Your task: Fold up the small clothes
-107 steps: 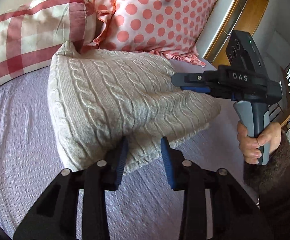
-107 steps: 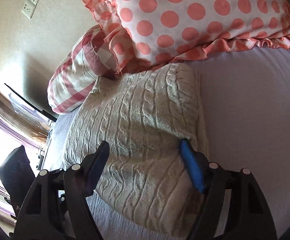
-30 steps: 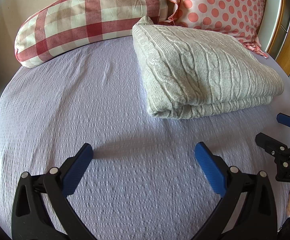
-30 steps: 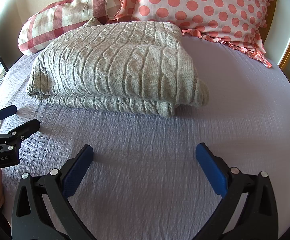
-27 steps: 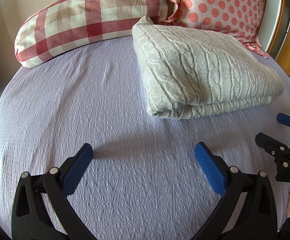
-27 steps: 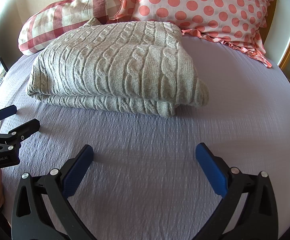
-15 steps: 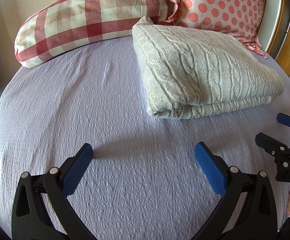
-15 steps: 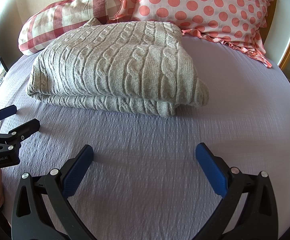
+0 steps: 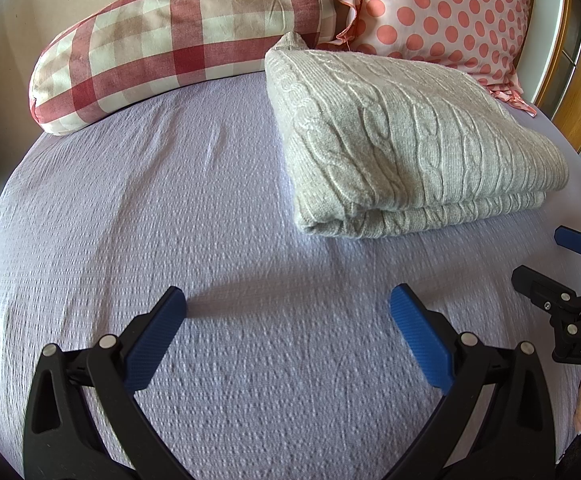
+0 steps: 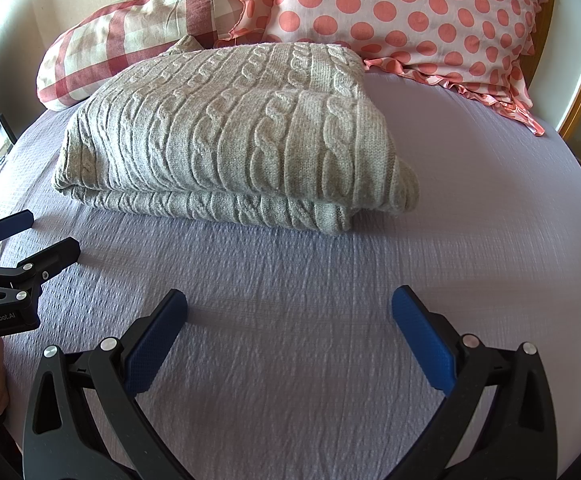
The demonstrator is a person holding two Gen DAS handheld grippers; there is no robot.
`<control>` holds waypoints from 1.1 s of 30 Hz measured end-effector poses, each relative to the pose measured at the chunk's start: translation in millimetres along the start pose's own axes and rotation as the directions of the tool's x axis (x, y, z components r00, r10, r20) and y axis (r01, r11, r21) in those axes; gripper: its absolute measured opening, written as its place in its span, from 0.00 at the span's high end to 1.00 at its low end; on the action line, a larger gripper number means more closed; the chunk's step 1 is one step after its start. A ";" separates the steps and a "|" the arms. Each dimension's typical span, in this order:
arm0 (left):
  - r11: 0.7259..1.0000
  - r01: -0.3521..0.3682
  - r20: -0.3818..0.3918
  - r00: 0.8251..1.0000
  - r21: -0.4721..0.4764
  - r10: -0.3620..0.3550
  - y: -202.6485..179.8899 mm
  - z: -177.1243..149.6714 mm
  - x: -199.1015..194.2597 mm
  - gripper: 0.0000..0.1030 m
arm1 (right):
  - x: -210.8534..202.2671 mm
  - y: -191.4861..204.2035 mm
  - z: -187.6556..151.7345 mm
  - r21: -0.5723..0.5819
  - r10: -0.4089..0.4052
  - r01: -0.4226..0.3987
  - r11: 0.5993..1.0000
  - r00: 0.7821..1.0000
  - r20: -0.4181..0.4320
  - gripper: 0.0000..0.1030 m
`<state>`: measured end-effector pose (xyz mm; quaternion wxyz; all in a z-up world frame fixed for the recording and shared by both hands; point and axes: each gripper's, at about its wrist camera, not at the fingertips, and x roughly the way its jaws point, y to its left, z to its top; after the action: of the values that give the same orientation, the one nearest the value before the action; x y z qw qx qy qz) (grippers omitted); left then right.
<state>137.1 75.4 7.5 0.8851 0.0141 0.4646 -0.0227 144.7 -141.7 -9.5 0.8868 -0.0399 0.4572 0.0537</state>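
A grey cable-knit sweater (image 9: 406, 144) lies folded in a thick rectangle on the lilac bed, its far end against the pillows; it also shows in the right wrist view (image 10: 234, 136). My left gripper (image 9: 288, 308) is open and empty, hovering over bare sheet in front of the sweater's left corner. My right gripper (image 10: 289, 308) is open and empty, over bare sheet in front of the sweater. Each gripper shows at the edge of the other's view, the right one (image 9: 546, 256) and the left one (image 10: 38, 232), both apart from the sweater.
A red-and-white checked pillow (image 9: 170, 36) and a pink polka-dot pillow (image 9: 438, 8) lie at the head of the lilac bedspread (image 9: 170, 208). A wooden bed frame (image 9: 574, 80) runs along the right side.
3.6 s ago both grippers were at the sweater, the left one nearly shut on its edge. Since then both have let go, opened wide and pulled back. Nothing has moved in the last second.
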 end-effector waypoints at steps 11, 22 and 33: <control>1.000 0.000 0.000 1.000 0.000 0.000 0.0 0.0 0.0 0.02 | 0.1 -0.1 0.0 0.000 0.000 0.000 1.000 1.000 0.000 0.01; 1.000 0.000 0.001 1.000 0.000 0.000 0.2 -0.4 0.2 0.02 | 0.0 0.0 0.0 0.000 0.000 0.000 1.000 1.000 0.000 0.01; 1.000 0.012 -0.015 1.000 0.017 -0.012 -1.0 0.5 2.1 0.02 | 0.0 -0.1 0.1 0.000 0.000 0.000 1.000 1.000 0.000 0.01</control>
<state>138.6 74.3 6.1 0.8813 0.0189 0.4710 -0.0318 144.7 -141.8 -9.4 0.8869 -0.0397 0.4571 0.0538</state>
